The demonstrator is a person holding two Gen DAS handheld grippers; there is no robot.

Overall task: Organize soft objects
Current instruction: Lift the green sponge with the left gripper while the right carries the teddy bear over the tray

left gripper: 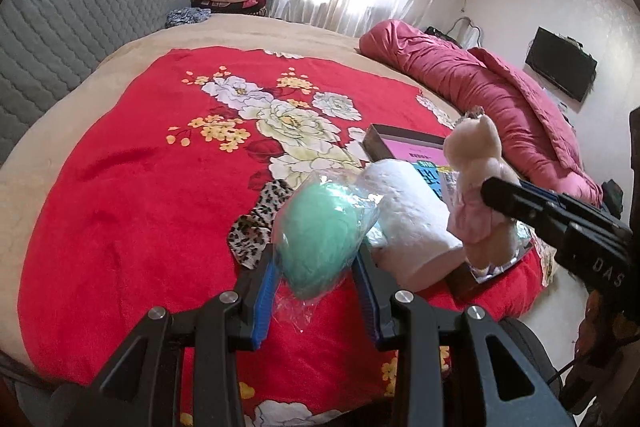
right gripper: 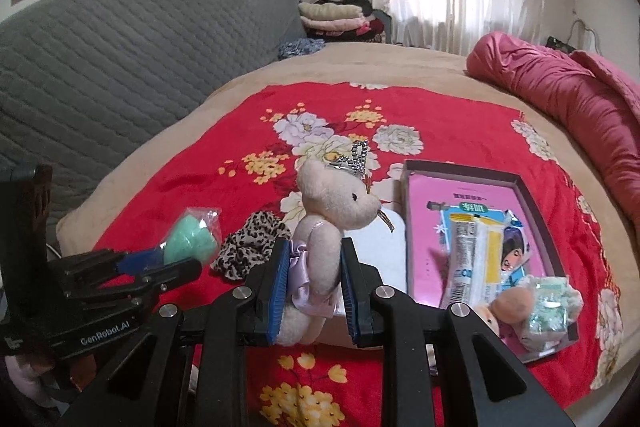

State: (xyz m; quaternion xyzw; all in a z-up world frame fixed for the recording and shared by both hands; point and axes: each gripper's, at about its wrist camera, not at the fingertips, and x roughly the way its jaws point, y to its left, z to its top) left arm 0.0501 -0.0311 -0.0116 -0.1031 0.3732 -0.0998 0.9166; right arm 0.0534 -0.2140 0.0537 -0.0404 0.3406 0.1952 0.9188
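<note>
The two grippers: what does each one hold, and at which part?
The left gripper clamps the mint-green fluffy ball in clear plastic wrap at its lower sides. The right gripper clamps the cream plush bear with a silver crown around its body.

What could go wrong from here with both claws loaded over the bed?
1. The left claw grips the green puff through a loose, slick plastic bag; it could slide out.
2. The right claw pinches the teddy bear only at its waist, so it may tilt, and its tiara could snag or drop.
3. The tray is already crowded; a dropped item may spill the packets.
</note>
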